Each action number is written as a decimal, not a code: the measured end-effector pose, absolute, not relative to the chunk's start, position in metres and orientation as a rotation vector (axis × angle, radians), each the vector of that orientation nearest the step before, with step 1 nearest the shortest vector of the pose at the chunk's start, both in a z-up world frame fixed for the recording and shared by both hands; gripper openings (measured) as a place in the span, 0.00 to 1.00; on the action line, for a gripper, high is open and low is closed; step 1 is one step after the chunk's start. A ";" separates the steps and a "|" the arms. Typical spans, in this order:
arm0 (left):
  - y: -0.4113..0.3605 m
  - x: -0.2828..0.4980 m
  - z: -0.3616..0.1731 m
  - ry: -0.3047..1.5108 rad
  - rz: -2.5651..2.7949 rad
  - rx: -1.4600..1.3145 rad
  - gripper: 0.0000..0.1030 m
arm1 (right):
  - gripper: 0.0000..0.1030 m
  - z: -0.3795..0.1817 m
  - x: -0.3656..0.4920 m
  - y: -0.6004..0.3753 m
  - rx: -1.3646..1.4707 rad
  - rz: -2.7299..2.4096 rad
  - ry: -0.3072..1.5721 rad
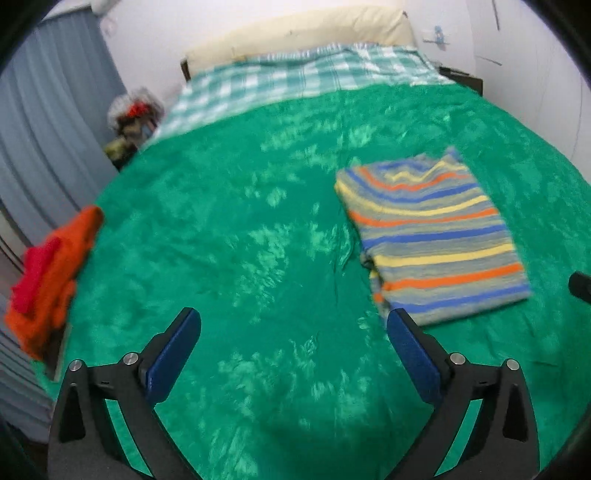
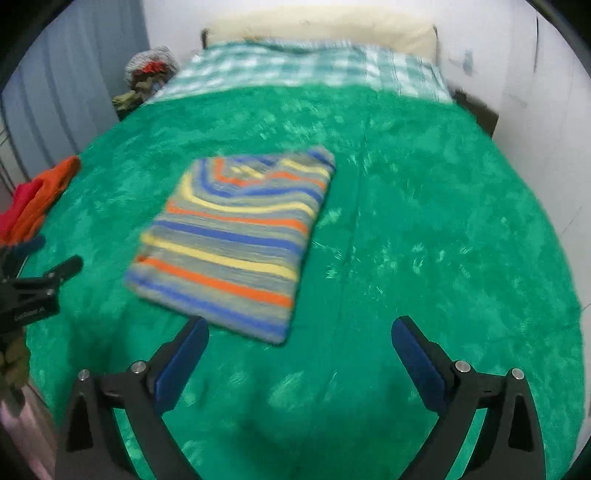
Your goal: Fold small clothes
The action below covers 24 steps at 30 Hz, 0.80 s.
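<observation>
right wrist view | folded striped shirt (image 2: 236,236) lengthwise toward pillow (image 2: 321,29), collar pillowward | left gripper (image 1: 293,328) wide, empty | right gripper (image 2: 299,336) wide, empty

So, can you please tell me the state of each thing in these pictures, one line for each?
striped shirt: folded into a flat rectangle, lying on the blanket, not held.
orange and red clothes: unfolded, bunched in a pile at the bed's left edge.
left gripper: open, empty, above the blanket.
right gripper: open, empty, just in front of the shirt.
green blanket: spread over the bed.
pillow: at the head of the bed.
</observation>
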State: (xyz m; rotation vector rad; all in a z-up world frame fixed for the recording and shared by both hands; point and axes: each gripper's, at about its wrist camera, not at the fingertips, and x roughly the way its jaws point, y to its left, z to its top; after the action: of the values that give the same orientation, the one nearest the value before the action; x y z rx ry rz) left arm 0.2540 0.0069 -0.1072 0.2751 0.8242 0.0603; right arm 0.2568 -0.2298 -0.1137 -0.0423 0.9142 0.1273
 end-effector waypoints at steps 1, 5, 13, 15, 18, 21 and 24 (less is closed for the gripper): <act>0.003 0.245 -0.098 0.803 0.086 0.292 0.99 | 0.97 -0.104 0.248 -0.227 -0.048 0.128 0.898; -0.003 0.219 -0.073 0.774 0.081 0.269 0.99 | 0.97 -0.078 0.220 -0.217 -0.063 0.124 0.875; -0.001 0.171 -0.055 0.877 0.008 0.164 0.99 | 0.97 -0.048 0.179 -0.217 -0.049 0.091 0.922; -0.001 0.160 -0.053 0.896 -0.024 0.130 0.99 | 0.97 -0.043 0.170 -0.218 -0.048 0.074 0.929; 0.003 0.143 -0.046 0.908 -0.043 0.089 0.99 | 0.97 -0.035 0.152 -0.218 -0.033 0.070 0.948; 0.007 0.130 -0.039 0.904 -0.033 0.078 0.99 | 0.97 -0.033 0.136 -0.215 -0.046 0.077 0.978; 0.007 0.117 -0.031 0.898 -0.021 0.100 0.99 | 0.97 -0.031 0.121 -0.212 -0.059 0.080 0.993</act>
State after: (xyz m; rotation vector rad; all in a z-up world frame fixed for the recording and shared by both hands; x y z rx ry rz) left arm 0.1173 0.0073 -0.0309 0.1005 0.8977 -0.0206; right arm 0.1207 -0.2116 -0.0314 -0.0590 0.9934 0.0804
